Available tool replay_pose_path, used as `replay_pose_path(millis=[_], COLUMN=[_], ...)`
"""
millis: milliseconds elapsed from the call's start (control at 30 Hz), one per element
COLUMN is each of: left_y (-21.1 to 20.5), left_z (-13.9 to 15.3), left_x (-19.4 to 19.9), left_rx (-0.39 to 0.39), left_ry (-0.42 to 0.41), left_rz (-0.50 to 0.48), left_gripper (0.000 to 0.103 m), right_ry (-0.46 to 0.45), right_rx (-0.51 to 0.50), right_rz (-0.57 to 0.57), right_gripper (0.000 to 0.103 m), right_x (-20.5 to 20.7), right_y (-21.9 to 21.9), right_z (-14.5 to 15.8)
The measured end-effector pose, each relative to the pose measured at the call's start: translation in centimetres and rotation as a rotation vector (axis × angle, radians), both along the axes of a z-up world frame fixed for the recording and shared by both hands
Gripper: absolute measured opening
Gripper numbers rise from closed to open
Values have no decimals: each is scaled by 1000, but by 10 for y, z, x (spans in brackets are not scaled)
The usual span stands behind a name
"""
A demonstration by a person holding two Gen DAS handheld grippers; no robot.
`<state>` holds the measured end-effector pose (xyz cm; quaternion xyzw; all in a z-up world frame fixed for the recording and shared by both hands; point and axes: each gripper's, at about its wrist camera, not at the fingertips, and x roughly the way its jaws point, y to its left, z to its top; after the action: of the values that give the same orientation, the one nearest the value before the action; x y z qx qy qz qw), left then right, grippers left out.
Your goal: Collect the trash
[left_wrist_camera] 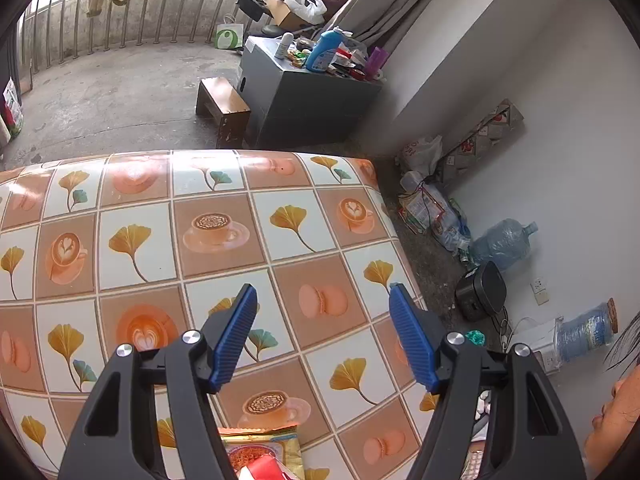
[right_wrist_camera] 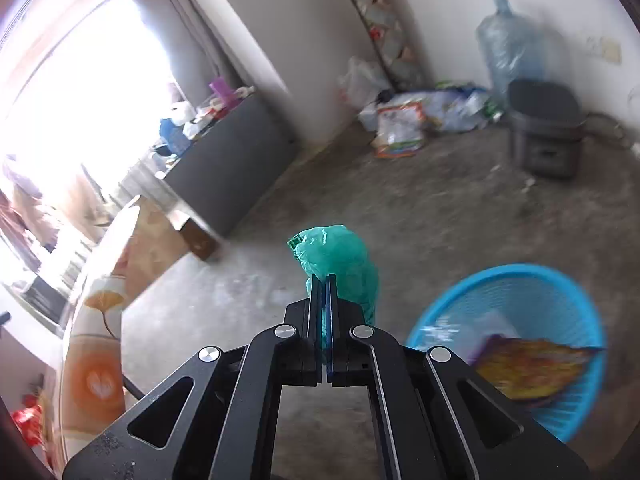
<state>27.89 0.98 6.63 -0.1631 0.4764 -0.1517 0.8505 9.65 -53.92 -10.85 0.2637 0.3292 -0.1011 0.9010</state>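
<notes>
My right gripper [right_wrist_camera: 324, 280] is shut on a crumpled green plastic bag [right_wrist_camera: 340, 260] and holds it in the air over the concrete floor, left of a blue mesh basket [right_wrist_camera: 532, 280] that holds a yellow-purple wrapper [right_wrist_camera: 528, 364] and clear plastic. The bag also shows small in the left wrist view [left_wrist_camera: 475, 337]. My left gripper [left_wrist_camera: 322, 300] is open and empty above the table's patterned cloth [left_wrist_camera: 200, 220]. A gold snack packet with red wrapping [left_wrist_camera: 260, 456] lies on the table below its fingers. A red wrapper [right_wrist_camera: 26, 420] lies at the table's near left edge.
A dark rice cooker [right_wrist_camera: 544, 128] stands on the floor by the wall, with a large water bottle [right_wrist_camera: 508, 44] and a pile of bags [right_wrist_camera: 404, 120]. A grey cabinet [left_wrist_camera: 304, 104] with clutter and a wooden stool [left_wrist_camera: 224, 108] stand beyond the table.
</notes>
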Motion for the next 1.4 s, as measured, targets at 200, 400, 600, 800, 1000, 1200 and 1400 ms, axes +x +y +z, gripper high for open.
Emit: replay_pose_path(millis=[200, 400, 600, 800, 1000, 1200, 1400], left_y=[-18, -24, 7, 42, 71, 83, 50], left_z=[17, 45, 72, 82, 70, 26, -4], left_x=[-16, -45, -81, -115, -159, -195, -238], left_rx=[-66, -93, -108, -139, -65, -54, 170], left_ry=[-43, -90, -178, -225, -266, -226, -355], left_rz=[-61, -114, -81, -51, -44, -111, -283], left_gripper=[66, 67, 69, 69, 70, 69, 70], right_ry=[187, 398, 217, -66, -184, -67, 101], right_rx=[-94, 64, 202, 257, 319, 418, 341], right_rz=[-161, -201, -344, -225, 186, 621, 707], right_gripper=[4, 45, 56, 63, 63, 63, 61], right_x=[-46, -42, -83, -90, -65, -25, -2], right_y=[-14, -13, -29, -10, 91, 232, 302], right_z=[-38, -128, -79, 25, 97, 98, 70])
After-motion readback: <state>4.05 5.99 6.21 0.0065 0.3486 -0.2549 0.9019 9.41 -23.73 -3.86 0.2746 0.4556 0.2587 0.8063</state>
